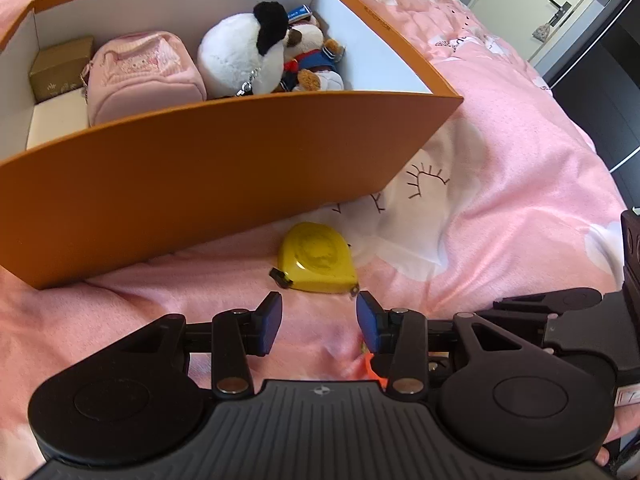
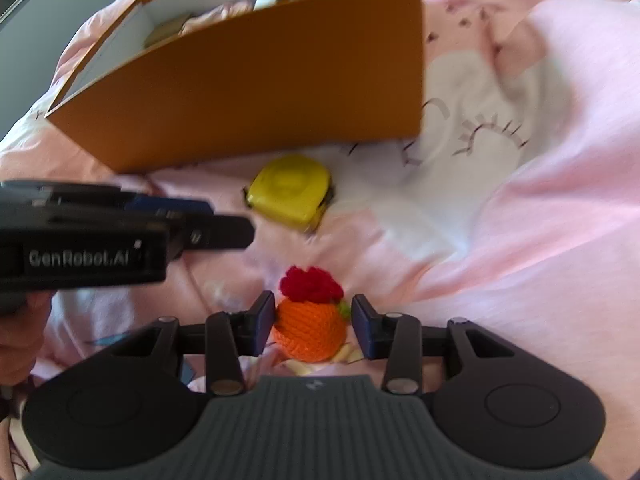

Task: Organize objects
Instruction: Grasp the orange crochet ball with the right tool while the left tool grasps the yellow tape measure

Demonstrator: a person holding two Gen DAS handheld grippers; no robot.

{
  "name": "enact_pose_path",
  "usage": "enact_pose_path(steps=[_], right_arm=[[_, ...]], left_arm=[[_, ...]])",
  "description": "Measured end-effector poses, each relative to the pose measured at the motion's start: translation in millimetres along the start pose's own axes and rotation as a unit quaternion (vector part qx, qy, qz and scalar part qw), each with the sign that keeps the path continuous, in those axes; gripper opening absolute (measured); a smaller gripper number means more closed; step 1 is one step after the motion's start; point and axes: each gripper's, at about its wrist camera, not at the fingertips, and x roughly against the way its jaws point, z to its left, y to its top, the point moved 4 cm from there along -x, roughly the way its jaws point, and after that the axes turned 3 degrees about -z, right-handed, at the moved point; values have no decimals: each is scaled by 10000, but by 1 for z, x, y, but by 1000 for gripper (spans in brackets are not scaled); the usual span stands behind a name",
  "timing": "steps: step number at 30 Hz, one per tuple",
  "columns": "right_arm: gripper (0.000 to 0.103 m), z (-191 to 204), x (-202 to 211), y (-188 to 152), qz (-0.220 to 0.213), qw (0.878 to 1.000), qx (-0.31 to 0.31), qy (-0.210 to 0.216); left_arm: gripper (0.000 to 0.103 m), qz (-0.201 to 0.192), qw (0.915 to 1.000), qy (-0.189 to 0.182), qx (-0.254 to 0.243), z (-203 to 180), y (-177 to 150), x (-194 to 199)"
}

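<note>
1. Leftmost, the tall orange cardboard box (image 1: pixel 224 168) stands on the pink printed bedspread (image 1: pixel 500 208), already holding a small tan carton (image 1: pixel 60 68), a pink fabric pouch (image 1: pixel 140 76), a white-and-black plush panda (image 1: pixel 244 56) and a sailor-suited teddy bear (image 1: pixel 316 64).
2. Next, the left tongs (image 1: pixel 319 320) are wide open and empty, just short of the yellow teardrop tape measure (image 1: pixel 318 258), which lies near the box's front wall.
3. Further right, the right tongs (image 2: pixel 313 326) are open around the orange crocheted ball with a red tuft (image 2: pixel 309 330), with a slight gap at the right pad.
4. Likely risks: the soft ball squashes and slips; the two tools, close together, collide; the tall box wall snags a low carry.
</note>
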Motion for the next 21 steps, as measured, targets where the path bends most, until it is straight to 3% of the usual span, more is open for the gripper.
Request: enact_pose_path(steps=[2, 4, 5, 7, 15, 21], right_arm=[[45, 0, -1, -1, 18, 10000, -5, 8], [41, -1, 1, 0, -24, 10000, -18, 24], [34, 0, 3, 1, -50, 10000, -3, 23], [34, -1, 11, 3, -149, 9999, 0, 23], [35, -30, 36, 31, -809, 9920, 65, -965], [35, -43, 15, 36, -707, 9925, -47, -999]], left_arm=[[52, -69, 9999, 84, -91, -1, 2, 0], [54, -115, 9997, 130, -198, -4, 4, -1], [56, -126, 9995, 144, -259, -5, 5, -2], [57, -141, 9989, 209, -388, -8, 7, -4], [71, -100, 9976, 360, -585, -21, 18, -23], [72, 126, 9964, 617, -568, -23, 17, -46]])
